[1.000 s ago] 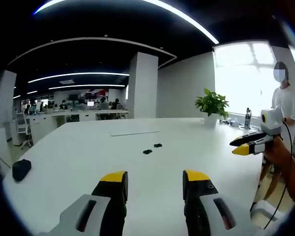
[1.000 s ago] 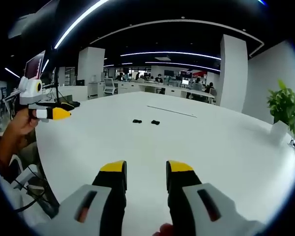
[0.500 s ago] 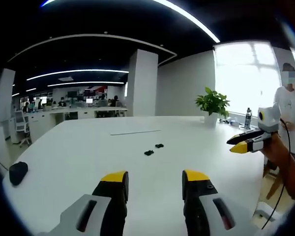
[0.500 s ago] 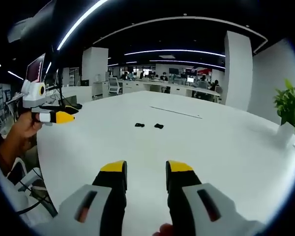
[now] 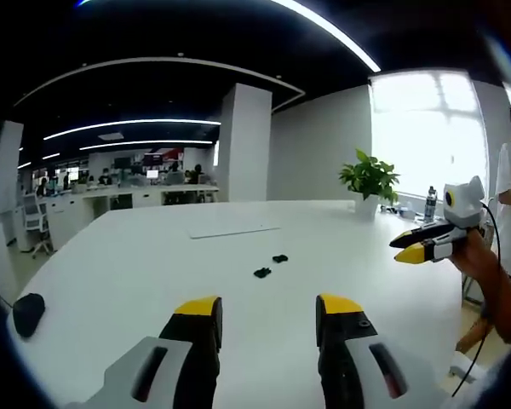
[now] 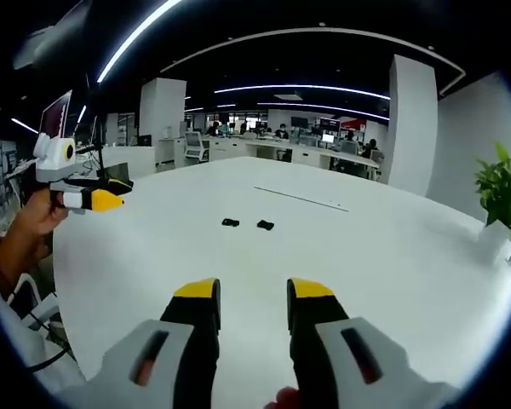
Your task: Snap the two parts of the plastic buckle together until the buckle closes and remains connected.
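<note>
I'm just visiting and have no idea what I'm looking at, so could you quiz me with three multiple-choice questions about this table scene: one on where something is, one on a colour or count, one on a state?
1. Where are the two buckle parts?
A. On the white table, ahead of both grippers
B. Held in the left gripper
C. Beside the potted plant

2. What colour are the tips of the right gripper?
A. Red
B. Yellow
C. Green

3. What state is the buckle in?
A. Snapped together
B. Two separate pieces with a gap between them
C. One piece stacked on the other

Answers: 1 A, both pieces lie on the bare tabletop, away from the potted plant. 2 B, the jaw ends are yellow. 3 B, table shows between the pieces in the left gripper view.
</note>
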Motion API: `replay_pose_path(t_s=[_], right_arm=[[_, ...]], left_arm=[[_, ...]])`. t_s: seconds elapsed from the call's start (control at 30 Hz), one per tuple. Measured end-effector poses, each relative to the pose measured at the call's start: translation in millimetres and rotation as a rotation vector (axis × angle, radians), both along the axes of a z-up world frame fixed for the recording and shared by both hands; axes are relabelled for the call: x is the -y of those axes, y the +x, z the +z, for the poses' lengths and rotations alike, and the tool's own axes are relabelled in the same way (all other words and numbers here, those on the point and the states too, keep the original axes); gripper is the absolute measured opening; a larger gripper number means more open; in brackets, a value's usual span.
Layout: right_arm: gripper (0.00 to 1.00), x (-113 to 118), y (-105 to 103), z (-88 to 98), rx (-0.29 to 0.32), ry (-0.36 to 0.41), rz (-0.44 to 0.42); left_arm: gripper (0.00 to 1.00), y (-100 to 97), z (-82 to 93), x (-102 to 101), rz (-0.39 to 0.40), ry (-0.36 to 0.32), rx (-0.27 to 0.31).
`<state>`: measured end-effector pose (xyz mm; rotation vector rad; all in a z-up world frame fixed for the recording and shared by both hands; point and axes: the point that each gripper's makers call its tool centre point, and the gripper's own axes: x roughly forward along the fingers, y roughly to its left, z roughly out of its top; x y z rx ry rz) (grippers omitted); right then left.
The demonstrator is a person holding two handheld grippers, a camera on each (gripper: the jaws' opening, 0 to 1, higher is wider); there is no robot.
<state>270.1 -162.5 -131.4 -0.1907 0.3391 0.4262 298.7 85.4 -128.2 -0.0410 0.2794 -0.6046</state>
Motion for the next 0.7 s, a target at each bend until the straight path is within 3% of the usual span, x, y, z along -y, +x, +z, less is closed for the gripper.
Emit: replay_pose_path(t_s=[0.7], right_arm=[[0.30, 7.1, 33.7, 4.9, -0.006, 0.020, 0.008]], left_arm=[[0.44, 32.5, 1.2, 4.8, -0.021, 0.008, -0.005]])
